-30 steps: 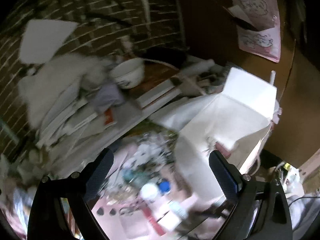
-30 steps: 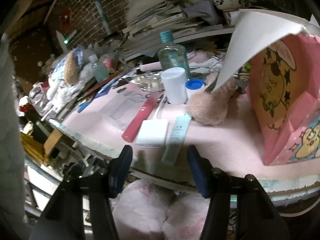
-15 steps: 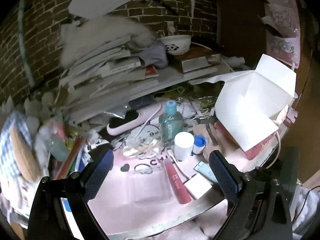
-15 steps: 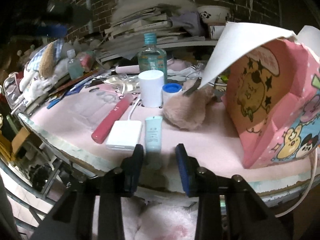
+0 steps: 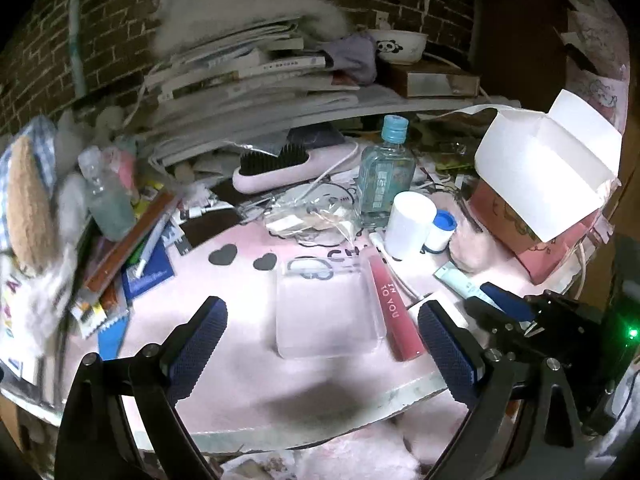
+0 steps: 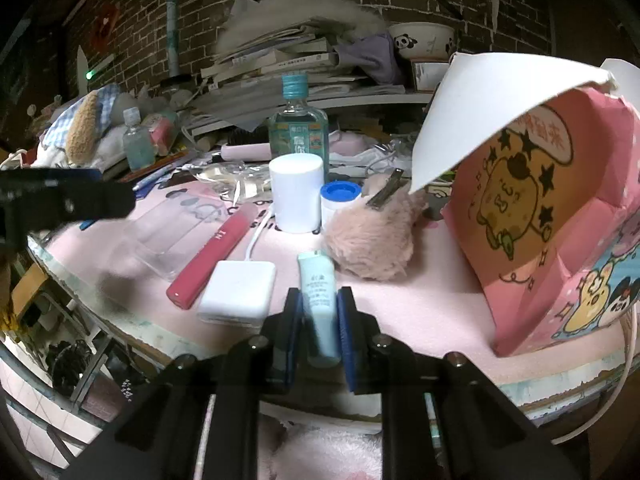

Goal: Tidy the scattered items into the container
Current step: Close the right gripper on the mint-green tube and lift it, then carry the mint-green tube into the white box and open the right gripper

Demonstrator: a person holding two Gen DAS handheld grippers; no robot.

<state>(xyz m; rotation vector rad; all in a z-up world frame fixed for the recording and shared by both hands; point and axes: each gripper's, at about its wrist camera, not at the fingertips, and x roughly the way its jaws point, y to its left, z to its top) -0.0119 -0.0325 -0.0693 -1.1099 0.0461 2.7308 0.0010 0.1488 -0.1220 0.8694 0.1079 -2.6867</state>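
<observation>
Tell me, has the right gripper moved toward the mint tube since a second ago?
Yes. The right gripper has advanced and its jaws have closed around the mint tube, beside the white charger.

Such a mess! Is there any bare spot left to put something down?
Yes: bare pink mat along the near edge, left of the clear tray, and a strip between the fluffy puff and pink box. Behind the white cup it is crowded.
</observation>
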